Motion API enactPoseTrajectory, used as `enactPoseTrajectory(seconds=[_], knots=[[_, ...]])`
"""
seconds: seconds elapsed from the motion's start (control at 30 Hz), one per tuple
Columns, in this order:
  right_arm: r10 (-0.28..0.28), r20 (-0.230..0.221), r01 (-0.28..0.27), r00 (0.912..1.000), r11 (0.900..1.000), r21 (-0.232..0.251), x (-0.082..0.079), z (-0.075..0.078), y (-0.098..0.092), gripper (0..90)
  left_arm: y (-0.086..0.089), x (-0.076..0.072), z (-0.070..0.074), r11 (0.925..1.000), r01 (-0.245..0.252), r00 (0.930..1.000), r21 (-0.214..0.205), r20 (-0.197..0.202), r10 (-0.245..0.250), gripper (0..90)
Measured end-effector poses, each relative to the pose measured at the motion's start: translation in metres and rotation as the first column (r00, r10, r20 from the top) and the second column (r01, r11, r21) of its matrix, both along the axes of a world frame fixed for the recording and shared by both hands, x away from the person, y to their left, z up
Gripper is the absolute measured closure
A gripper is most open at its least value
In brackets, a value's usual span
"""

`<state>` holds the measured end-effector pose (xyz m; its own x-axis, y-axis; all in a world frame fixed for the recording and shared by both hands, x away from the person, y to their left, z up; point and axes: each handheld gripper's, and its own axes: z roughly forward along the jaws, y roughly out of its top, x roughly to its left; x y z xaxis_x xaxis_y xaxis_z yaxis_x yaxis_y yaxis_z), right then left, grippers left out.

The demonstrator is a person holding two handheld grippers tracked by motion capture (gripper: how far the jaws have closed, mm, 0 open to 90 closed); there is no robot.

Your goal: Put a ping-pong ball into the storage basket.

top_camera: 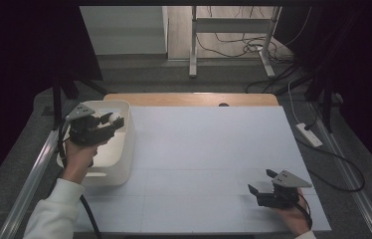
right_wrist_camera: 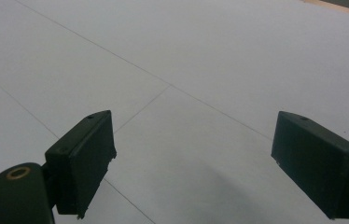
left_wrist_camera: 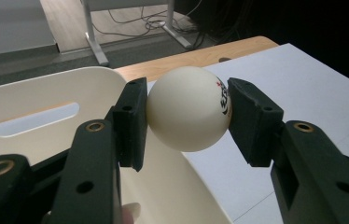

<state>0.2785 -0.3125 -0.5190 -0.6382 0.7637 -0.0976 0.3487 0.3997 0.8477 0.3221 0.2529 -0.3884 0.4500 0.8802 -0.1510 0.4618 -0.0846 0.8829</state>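
White table cover [top_camera: 209, 164], bare under the right gripper [top_camera: 262, 183], jaws spread, nothing between. White plastic bin [top_camera: 124, 149] at the left edge. Left gripper [left_wrist_camera: 184, 116] above the bin rim, pinching a white table-tennis ball [left_wrist_camera: 186, 109] with printed logo.

A bin [top_camera: 124, 149] stands on the table [top_camera: 209, 164] at its left edge, reaching from the far left corner to about the middle of that edge. The left gripper [top_camera: 117, 122] hangs above the bin, near its far rim, with a ball [left_wrist_camera: 189, 108] clamped between its pads and raised over the bin's right wall. The right gripper [top_camera: 263, 181] sits low over the table near the near right corner, well apart from the bin, jaws spread with bare table between them. A power strip [top_camera: 309, 134] lies on the floor off the right edge.
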Motion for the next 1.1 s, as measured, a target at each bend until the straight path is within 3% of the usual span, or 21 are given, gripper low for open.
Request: enactPoseTrajectory(seconds=[0.57, 0.83, 1.1], knots=[[-0.001, 0.0, 0.001, 1.0, 1.0, -0.004, 0.0, 0.0, 0.001, 13.1, 0.014, 0.002, -0.005, 0.999, -0.043, 0.9987, 0.013, -0.028, 0.043, 50.5], [0.0, 0.001, 0.0, 1.0, 1.0, -0.003, 0.0, 0.0, 0.0, 13.1, 0.012, 0.012, -0.011, 0.9975, -0.053, 0.9941, 0.047, -0.093, 0.057, 50.4], [0.004, 0.002, -0.004, 1.0, 1.0, -0.001, 0.0, 0.0, 0.001, 13.1, 0.015, 0.021, -0.017, 0.9957, -0.057, 0.9816, 0.073, -0.178, 0.069, 50.4]])
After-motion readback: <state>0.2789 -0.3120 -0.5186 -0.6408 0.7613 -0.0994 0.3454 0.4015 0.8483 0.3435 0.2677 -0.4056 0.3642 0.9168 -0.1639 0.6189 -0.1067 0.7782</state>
